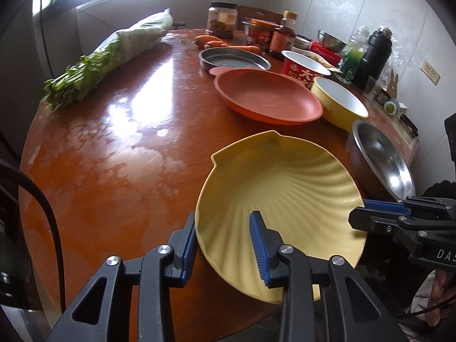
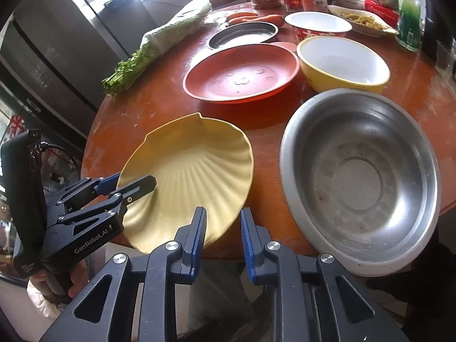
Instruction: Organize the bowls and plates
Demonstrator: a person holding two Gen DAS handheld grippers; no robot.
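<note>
A yellow shell-shaped plate (image 1: 285,188) (image 2: 193,165) lies at the near edge of the round wooden table (image 1: 114,142), partly past its rim. My left gripper (image 1: 225,242) (image 2: 134,181) straddles the plate's left rim, one finger outside and one over the inside, with a gap showing. My right gripper (image 2: 222,222) (image 1: 357,212) straddles the right rim the same way, and table shows between the plate edge and the outer pad. Farther back sit an orange plate (image 1: 268,97) (image 2: 242,77), a yellow bowl (image 1: 339,102) (image 2: 342,59) and a steel bowl (image 1: 384,156) (image 2: 362,176).
A shallow steel pan (image 1: 233,59), a red noodle cup (image 1: 302,65), carrots (image 1: 211,40), jars and bottles (image 1: 282,34) crowd the back. Bagged greens (image 1: 108,57) lie along the left side. A person's hand (image 2: 77,279) holds the left gripper's handle.
</note>
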